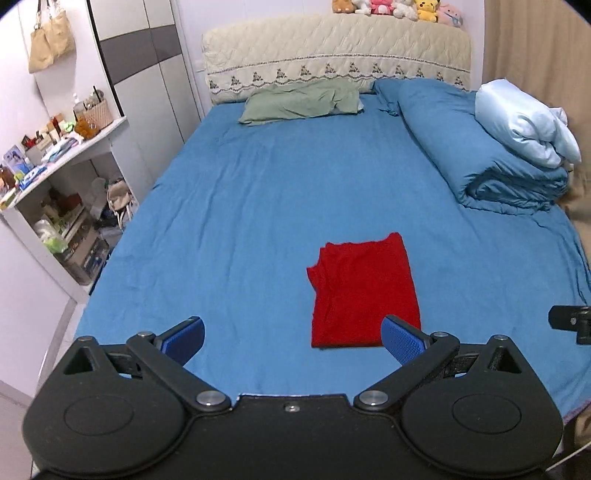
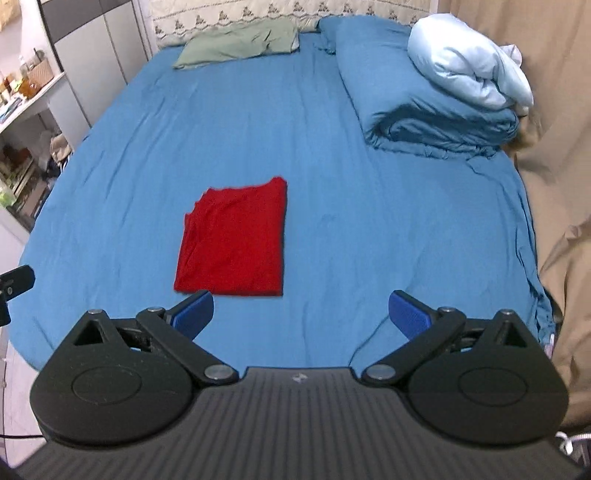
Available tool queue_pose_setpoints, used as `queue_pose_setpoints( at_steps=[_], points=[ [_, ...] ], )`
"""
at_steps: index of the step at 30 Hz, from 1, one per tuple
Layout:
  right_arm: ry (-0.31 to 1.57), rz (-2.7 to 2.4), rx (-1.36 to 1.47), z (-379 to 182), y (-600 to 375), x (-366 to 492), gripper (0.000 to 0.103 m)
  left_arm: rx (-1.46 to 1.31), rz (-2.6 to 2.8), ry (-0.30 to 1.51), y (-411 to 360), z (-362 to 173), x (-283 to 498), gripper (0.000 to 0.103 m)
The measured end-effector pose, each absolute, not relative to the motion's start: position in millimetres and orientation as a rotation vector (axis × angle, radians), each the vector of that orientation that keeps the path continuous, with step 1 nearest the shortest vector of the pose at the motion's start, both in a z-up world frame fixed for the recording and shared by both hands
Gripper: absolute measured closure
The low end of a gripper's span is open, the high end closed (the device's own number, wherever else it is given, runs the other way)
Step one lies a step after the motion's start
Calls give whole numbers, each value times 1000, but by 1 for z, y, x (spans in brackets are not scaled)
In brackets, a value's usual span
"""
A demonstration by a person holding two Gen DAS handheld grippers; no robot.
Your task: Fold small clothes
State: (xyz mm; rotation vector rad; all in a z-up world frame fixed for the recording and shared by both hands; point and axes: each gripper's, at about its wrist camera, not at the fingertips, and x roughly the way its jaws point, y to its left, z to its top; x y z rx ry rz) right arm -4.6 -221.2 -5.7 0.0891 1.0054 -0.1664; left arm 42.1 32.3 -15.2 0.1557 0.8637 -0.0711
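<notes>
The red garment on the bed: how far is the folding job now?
Done: the red garment lies folded into a neat rectangle on the blue sheet. In hand: nothing; left tool and right tool are open and empty. Left: no other unfolded clothes are visible.

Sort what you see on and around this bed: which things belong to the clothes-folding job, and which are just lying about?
Part of the job:
- red garment, folded flat on the blue sheet
- left gripper, open
- right gripper, open

Just lying about:
- green pillow
- rolled blue duvet
- pale blue bedding
- plush toys
- shelf clutter
</notes>
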Motion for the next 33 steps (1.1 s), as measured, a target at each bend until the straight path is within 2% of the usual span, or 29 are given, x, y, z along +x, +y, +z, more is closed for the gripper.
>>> queue_pose_setpoints(
  at_steps=[33],
  points=[
    [979, -202, 77, 15, -201, -29, 0, 168, -107, 835, 28, -4, 17, 0]
  ],
)
